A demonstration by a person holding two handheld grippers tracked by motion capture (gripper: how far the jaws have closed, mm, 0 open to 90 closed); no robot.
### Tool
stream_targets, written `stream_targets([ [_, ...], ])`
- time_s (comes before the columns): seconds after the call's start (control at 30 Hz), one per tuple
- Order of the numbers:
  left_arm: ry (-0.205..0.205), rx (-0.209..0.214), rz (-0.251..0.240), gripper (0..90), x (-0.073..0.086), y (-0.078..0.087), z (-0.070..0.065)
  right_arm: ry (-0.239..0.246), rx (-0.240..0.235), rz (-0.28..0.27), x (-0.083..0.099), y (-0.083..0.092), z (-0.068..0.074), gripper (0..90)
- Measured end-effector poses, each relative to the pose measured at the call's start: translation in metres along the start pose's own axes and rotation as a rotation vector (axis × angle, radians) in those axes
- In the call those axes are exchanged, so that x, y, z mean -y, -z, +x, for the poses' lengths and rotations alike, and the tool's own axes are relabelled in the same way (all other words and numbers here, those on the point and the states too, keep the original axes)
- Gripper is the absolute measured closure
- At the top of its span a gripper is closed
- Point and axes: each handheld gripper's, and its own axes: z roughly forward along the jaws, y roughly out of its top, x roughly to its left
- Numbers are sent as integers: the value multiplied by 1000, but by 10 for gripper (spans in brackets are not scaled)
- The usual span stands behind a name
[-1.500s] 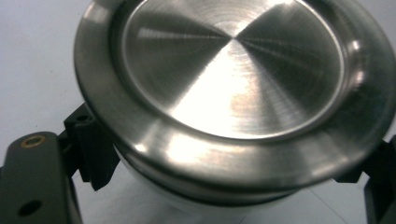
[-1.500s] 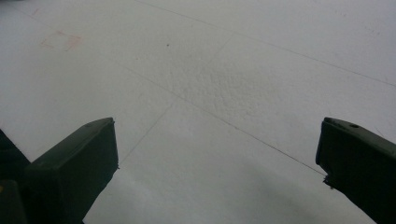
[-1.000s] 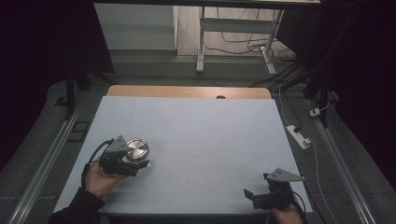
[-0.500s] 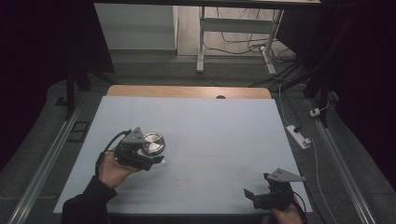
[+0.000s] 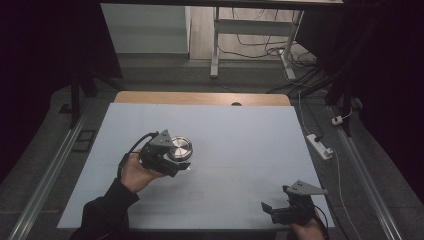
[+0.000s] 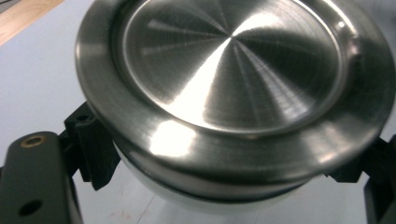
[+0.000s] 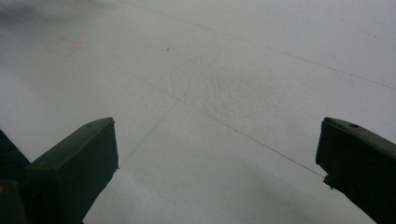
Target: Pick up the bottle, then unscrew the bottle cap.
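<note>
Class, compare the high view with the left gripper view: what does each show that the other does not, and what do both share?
High view alone: the whole table, the person's left hand round the left gripper, the right gripper at the near right edge, a power strip on the floor.

Left gripper view alone: the round metal container close up, with the rings on its lid and a paler band below the rim, its sides pressed between the black jaws.

Both: the container in the left gripper, the pale table, and its wooden far edge.
</note>
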Motion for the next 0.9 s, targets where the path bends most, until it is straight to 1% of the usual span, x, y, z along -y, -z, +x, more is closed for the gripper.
stream_targets([
  [0.1,-10,12,3,158,-4,-4,-2,1,0,0,0,0,0,0],
  [0.33,-29,35,-15,158,-13,-7,-10,4,2,3,0,0,1,0],
  [0.4,-36,55,-22,158,-15,-7,-13,4,3,4,0,0,1,0],
  [0.53,-35,69,-28,158,-17,-9,-16,10,5,6,0,0,1,0],
  [0.7,-40,81,-16,158,-16,-13,-18,17,8,9,0,0,2,0],
  [0.77,-43,81,-13,159,-16,-15,-18,12,16,4,0,0,2,0],
  [0.8,-39,78,-12,159,-15,-15,-19,4,30,-1,0,1,2,0],
  [0.87,-41,79,-13,158,-15,-15,-19,-2,35,-7,0,2,1,0],
  [0.9,-42,80,-14,158,-15,-15,-19,-37,21,-14,-1,2,0,0],
])
